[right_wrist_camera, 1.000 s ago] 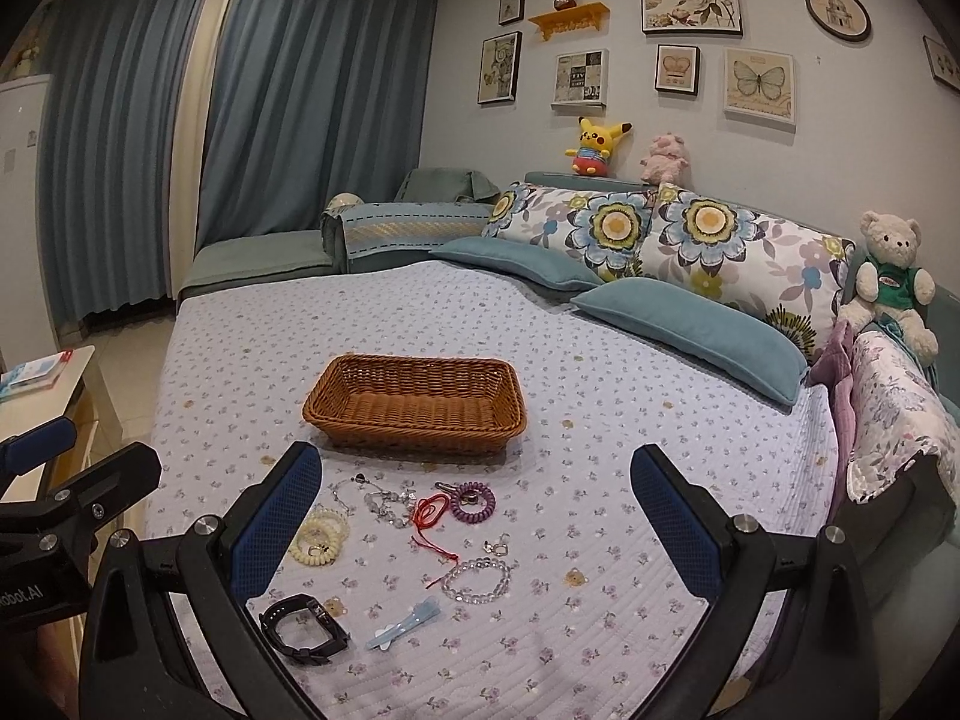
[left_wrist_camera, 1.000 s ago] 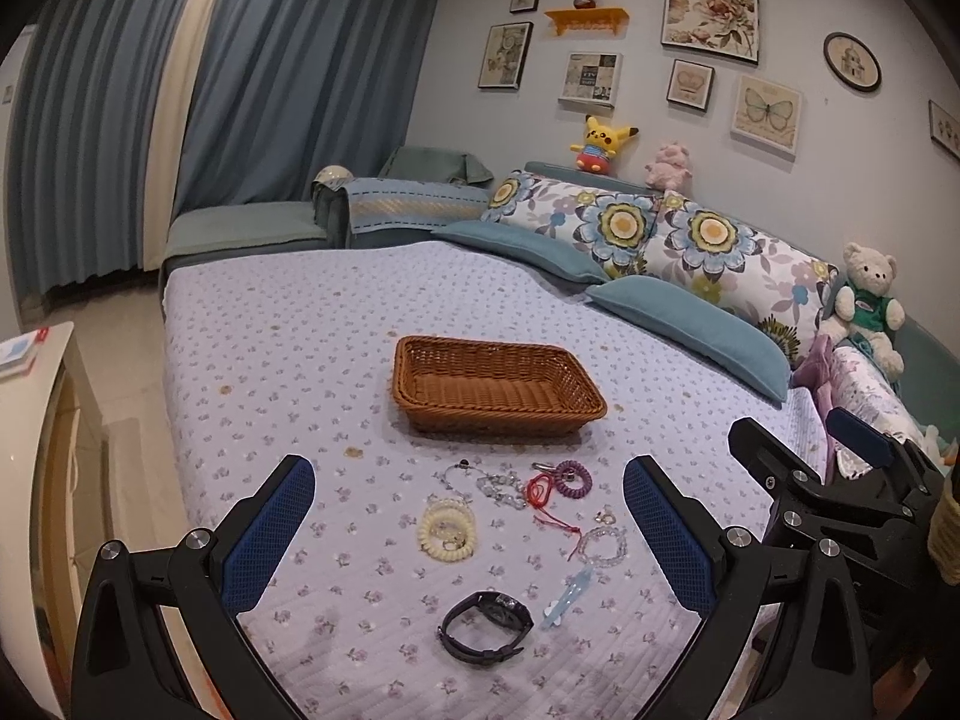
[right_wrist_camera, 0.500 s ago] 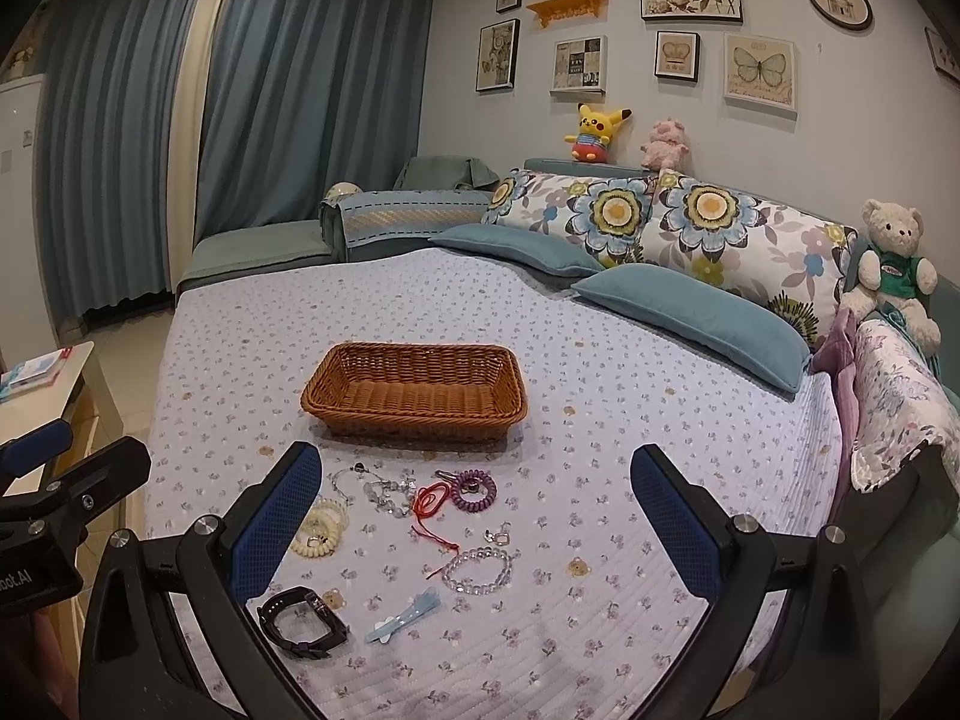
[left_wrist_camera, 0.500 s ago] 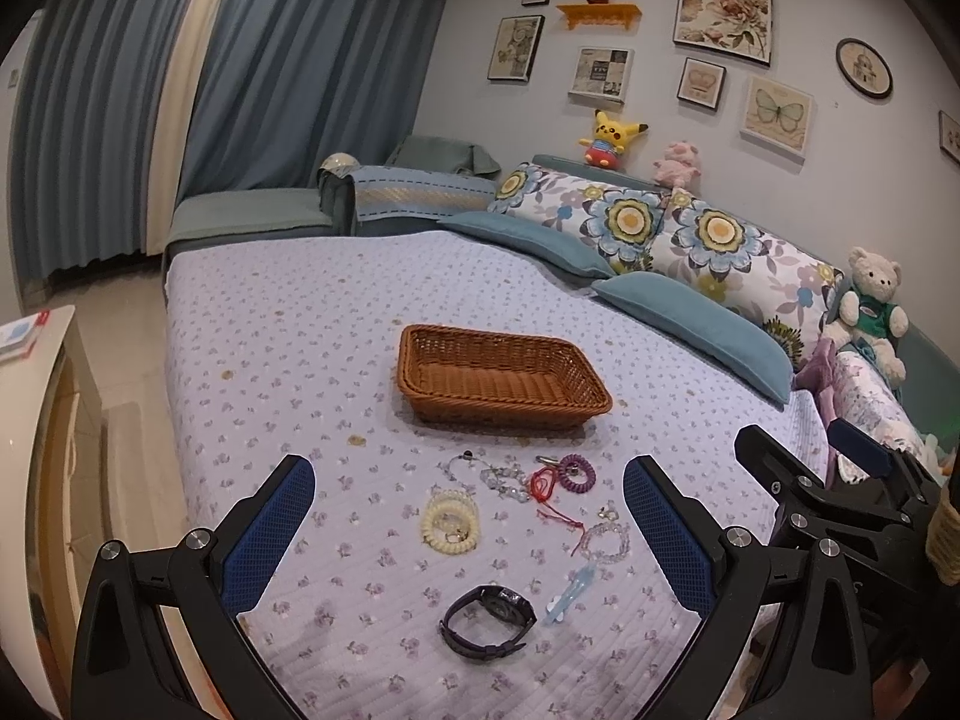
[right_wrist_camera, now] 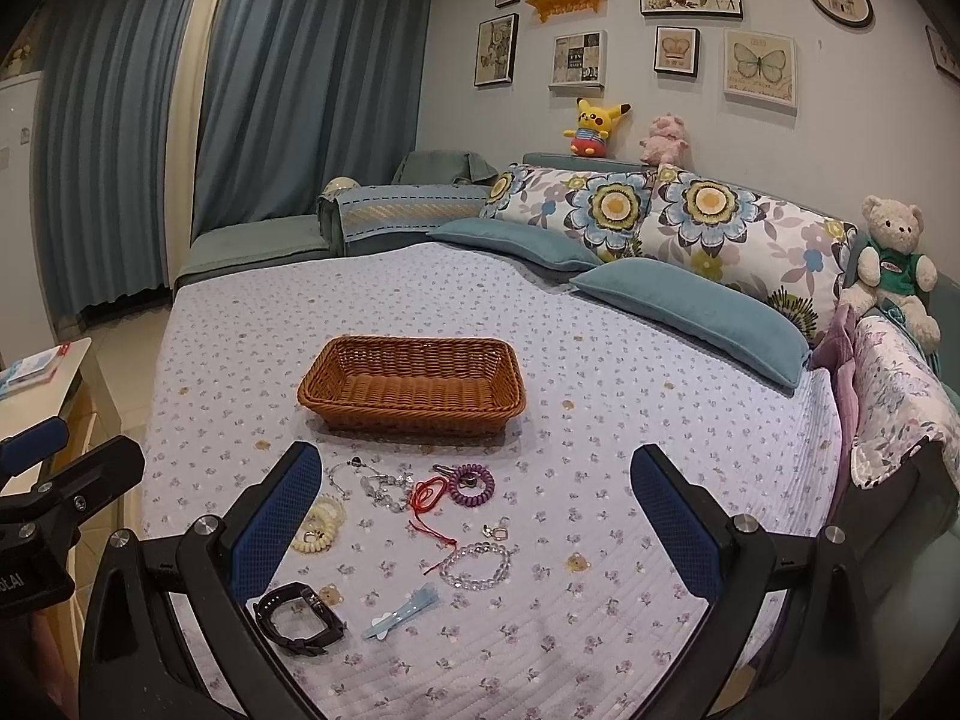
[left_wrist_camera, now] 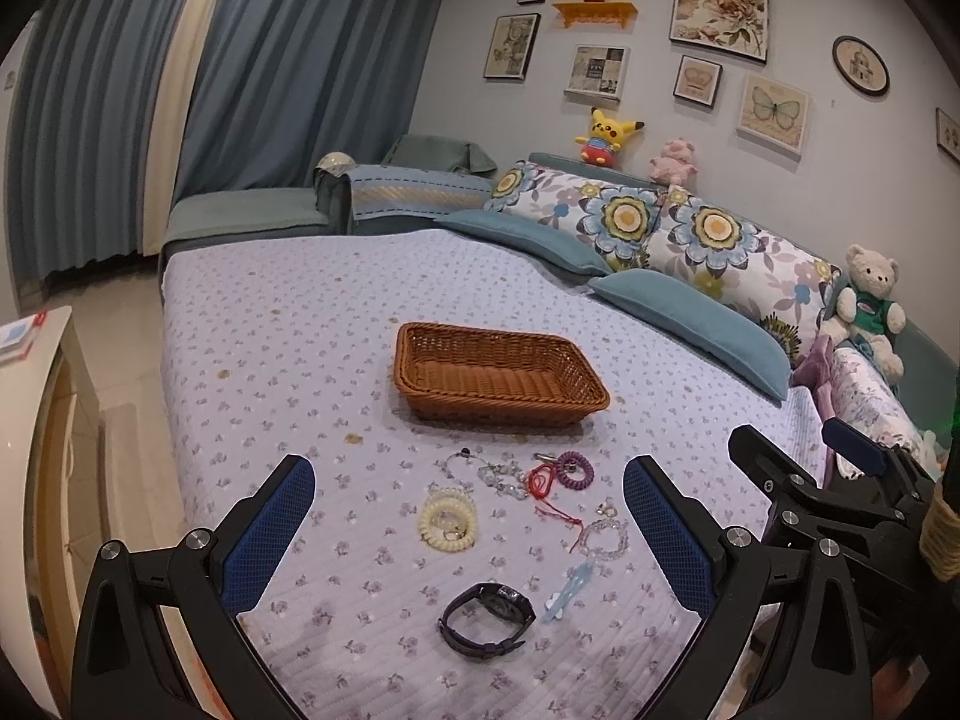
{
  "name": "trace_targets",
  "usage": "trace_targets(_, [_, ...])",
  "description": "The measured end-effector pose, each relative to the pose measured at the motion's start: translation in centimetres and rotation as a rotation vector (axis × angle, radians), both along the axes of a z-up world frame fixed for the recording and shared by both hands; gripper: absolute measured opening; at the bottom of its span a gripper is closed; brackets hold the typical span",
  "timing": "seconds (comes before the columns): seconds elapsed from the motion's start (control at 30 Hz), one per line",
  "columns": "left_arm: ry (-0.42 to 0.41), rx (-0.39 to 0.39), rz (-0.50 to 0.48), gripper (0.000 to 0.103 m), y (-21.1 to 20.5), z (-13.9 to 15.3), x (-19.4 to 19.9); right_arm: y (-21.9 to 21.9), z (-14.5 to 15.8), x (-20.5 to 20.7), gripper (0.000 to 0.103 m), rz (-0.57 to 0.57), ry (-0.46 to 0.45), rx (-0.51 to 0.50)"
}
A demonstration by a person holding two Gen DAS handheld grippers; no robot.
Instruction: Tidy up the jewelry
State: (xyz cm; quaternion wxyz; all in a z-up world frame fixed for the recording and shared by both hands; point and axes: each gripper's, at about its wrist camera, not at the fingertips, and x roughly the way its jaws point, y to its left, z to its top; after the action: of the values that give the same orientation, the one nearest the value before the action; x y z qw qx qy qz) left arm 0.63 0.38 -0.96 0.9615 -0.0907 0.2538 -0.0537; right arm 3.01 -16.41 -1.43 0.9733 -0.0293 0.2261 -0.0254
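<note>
A brown wicker basket (left_wrist_camera: 498, 375) (right_wrist_camera: 411, 384) sits empty on the bed. In front of it lies loose jewelry: a black watch (left_wrist_camera: 487, 619) (right_wrist_camera: 298, 607), a cream coil bracelet (left_wrist_camera: 445, 517) (right_wrist_camera: 317, 527), a clear bead bracelet (left_wrist_camera: 602, 538) (right_wrist_camera: 477, 564), a purple coil band (left_wrist_camera: 573, 471) (right_wrist_camera: 472, 483), a red cord (left_wrist_camera: 543, 483) (right_wrist_camera: 427, 495), a silver bead chain (left_wrist_camera: 489, 474) (right_wrist_camera: 375, 483) and a light blue hair clip (left_wrist_camera: 567, 591) (right_wrist_camera: 399, 605). My left gripper (left_wrist_camera: 468, 540) is open above them. My right gripper (right_wrist_camera: 477, 531) is open beside it.
The bed has a lilac floral quilt (left_wrist_camera: 288, 330). Blue and floral pillows (left_wrist_camera: 690, 312) line the far side, with a teddy bear (left_wrist_camera: 867, 306) at the right. A white cabinet (left_wrist_camera: 36, 396) stands left of the bed.
Both grippers have moved slightly forward and lower toward the jewelry. Both stay open and nothing on the bed has moved.
</note>
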Motion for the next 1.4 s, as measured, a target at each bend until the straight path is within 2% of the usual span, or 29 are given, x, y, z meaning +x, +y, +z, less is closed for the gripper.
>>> trace_targets(0.37, [0.012, 0.000, -0.010, 0.102, 0.1, -0.5, 0.3, 0.2, -1.0, 0.8, 0.103, 0.000, 0.035, -0.007])
trace_targets(0.5, [0.041, 0.018, -0.030, 0.102, 0.5, -1.3, 0.8, -0.3, -1.5, 1.2, 0.103, -0.012, 0.040, -0.029])
trace_targets(0.7, [0.175, -0.001, -0.044, 0.102, 3.3, -5.2, 2.4, -4.9, -4.3, 2.9, 0.103, -0.082, 0.128, 0.045])
trace_targets(0.8, [0.241, -0.038, -0.073, 0.102, 4.0, -7.6, 3.2, -6.7, -6.4, 3.8, 0.092, -0.077, 0.185, 0.094])
trace_targets(0.83, [0.263, -0.047, -0.085, 0.099, 4.1, -8.4, 3.4, -6.9, -7.2, 4.0, 0.090, -0.076, 0.209, 0.097])
trace_targets(0.9, [0.310, -0.067, -0.112, 0.092, 4.0, -10.0, 4.1, -7.1, -8.9, 4.7, 0.079, -0.053, 0.258, 0.122])
trace_targets(1.0, [0.378, -0.082, -0.156, 0.077, 3.1, -12.2, 5.2, -6.6, -11.0, 5.5, 0.068, -0.011, 0.324, 0.155])
trace_targets(1.07, [0.410, -0.088, -0.183, 0.070, 2.5, -13.4, 5.7, -5.9, -12.3, 6.0, 0.067, 0.020, 0.360, 0.174])
trace_targets(1.23, [0.462, -0.102, -0.237, 0.058, 1.3, -15.3, 7.0, -3.6, -15.0, 6.6, 0.060, 0.093, 0.432, 0.226])
trace_targets(1.3, [0.483, -0.105, -0.250, 0.057, 0.9, -15.8, 7.5, -2.9, -16.1, 7.2, 0.054, 0.100, 0.461, 0.226])
trace_targets(1.4, [0.505, -0.123, -0.262, 0.055, 0.7, -16.6, 8.1, -2.4, -17.3, 7.8, 0.050, 0.097, 0.490, 0.240])
